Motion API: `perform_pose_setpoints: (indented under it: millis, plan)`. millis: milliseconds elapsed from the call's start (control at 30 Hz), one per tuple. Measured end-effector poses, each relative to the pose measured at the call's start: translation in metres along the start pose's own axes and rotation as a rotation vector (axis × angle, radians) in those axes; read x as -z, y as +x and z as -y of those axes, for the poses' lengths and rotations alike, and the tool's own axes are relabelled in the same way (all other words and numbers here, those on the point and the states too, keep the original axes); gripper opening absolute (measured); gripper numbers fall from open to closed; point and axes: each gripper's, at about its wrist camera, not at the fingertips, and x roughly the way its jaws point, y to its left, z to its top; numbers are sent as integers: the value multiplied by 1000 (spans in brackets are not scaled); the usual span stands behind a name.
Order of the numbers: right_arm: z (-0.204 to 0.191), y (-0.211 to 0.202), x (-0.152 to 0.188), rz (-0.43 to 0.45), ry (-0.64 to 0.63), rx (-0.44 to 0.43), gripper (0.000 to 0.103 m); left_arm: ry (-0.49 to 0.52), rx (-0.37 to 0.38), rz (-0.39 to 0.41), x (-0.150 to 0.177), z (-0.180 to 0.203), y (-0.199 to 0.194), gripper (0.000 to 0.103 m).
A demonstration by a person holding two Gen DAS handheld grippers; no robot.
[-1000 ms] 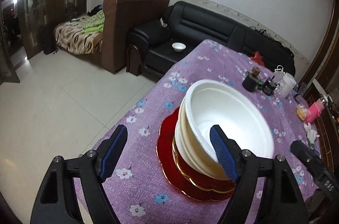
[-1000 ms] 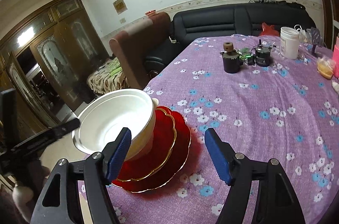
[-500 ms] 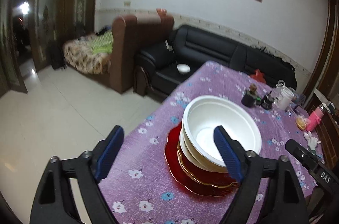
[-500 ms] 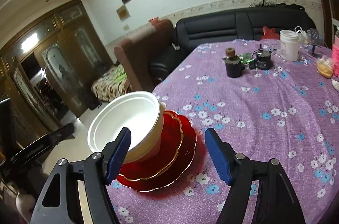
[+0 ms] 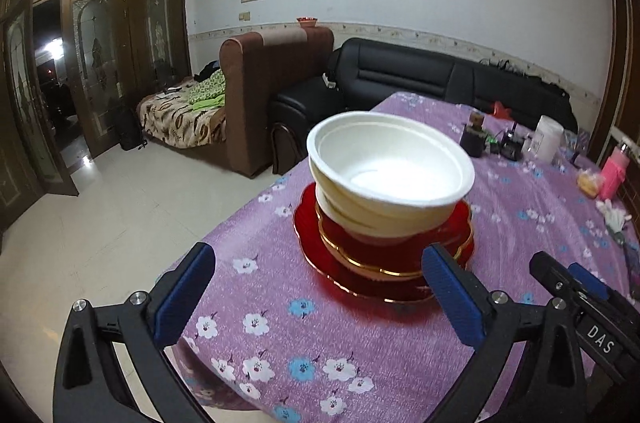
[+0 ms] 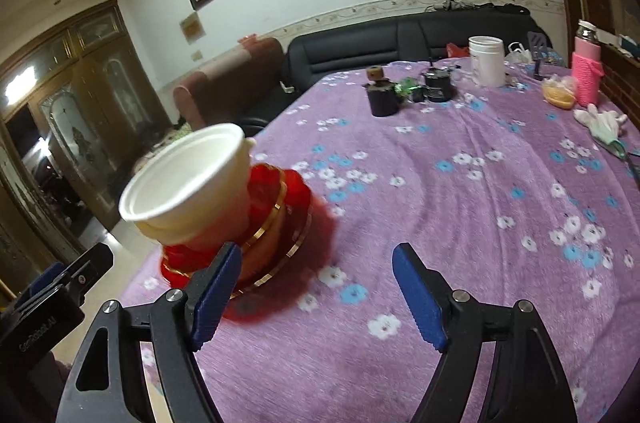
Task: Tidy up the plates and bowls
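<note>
Both of your grippers have backed off from the stack since a second ago. You've got a purple floral tablecloth (image 6: 460, 207) with a black sofa (image 5: 420, 79) behind it and tiled floor (image 5: 100, 219) on the left. White bowls (image 5: 390, 175) sit nested on red plates (image 5: 360, 263) near the table's left edge; jars and a pink bottle (image 6: 586, 75) stand well apart at the far end. Left gripper (image 5: 320, 299) spread wide, holding nothing. Right gripper (image 6: 318, 297) likewise wide, touching nothing.
</note>
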Motion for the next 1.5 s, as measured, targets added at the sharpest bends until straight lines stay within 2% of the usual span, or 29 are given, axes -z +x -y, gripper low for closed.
perform_pose_setpoints:
  millis: [200, 600, 1500]
  plan:
    - [1, -4, 7, 1, -5, 17, 82, 44, -29, -9, 6, 11, 2, 103]
    - [-15, 0, 15, 0, -82, 63, 85, 77, -35, -46, 13, 15, 12, 103]
    - [-23, 15, 27, -43, -119, 90, 85, 68, -19, -76, 20, 9, 23, 103]
